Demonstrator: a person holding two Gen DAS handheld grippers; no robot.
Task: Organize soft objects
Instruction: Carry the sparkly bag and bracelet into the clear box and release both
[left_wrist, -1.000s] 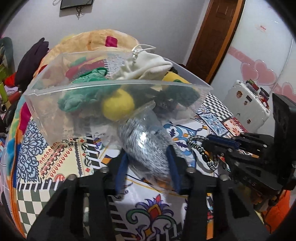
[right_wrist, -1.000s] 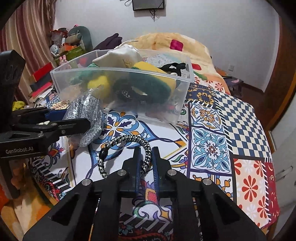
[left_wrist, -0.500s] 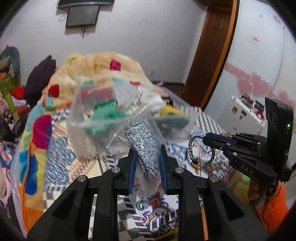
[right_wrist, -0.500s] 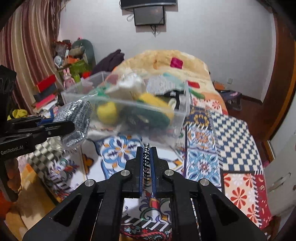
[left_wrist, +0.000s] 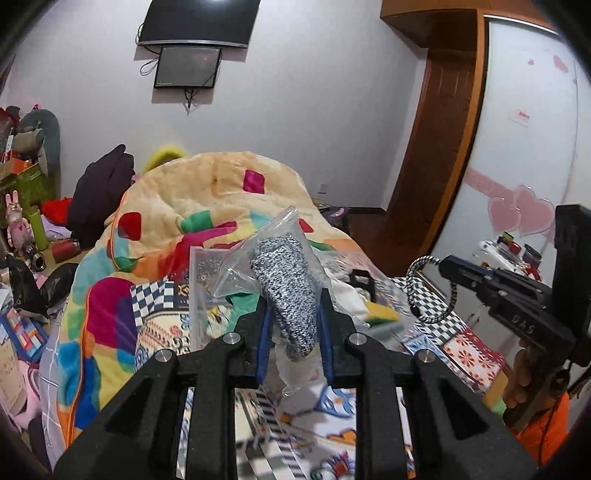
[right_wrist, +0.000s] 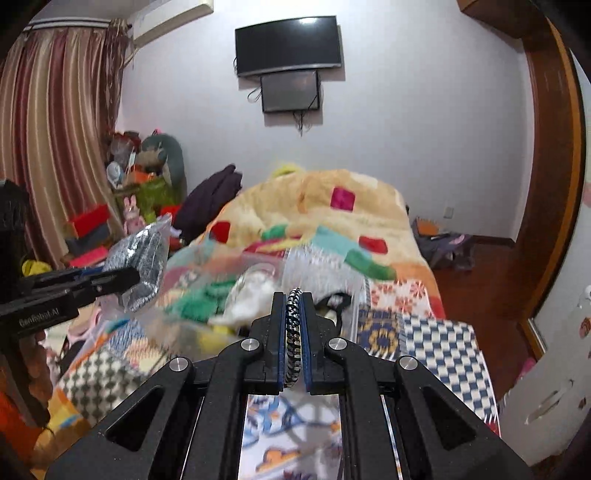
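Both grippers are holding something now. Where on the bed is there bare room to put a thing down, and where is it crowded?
Free: the checked bedspread right of the clear bin, and the flowered patch just below the right gripper. Crowded: the bin itself, full of soft things, and the blanket heap behind it.

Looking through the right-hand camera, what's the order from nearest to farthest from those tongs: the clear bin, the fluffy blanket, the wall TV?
1. Clear bin: just ahead of the right tongs, on the bed.
2. Fluffy blanket: heaped behind the bin, mid-room.
3. Wall TV: high on the far wall.
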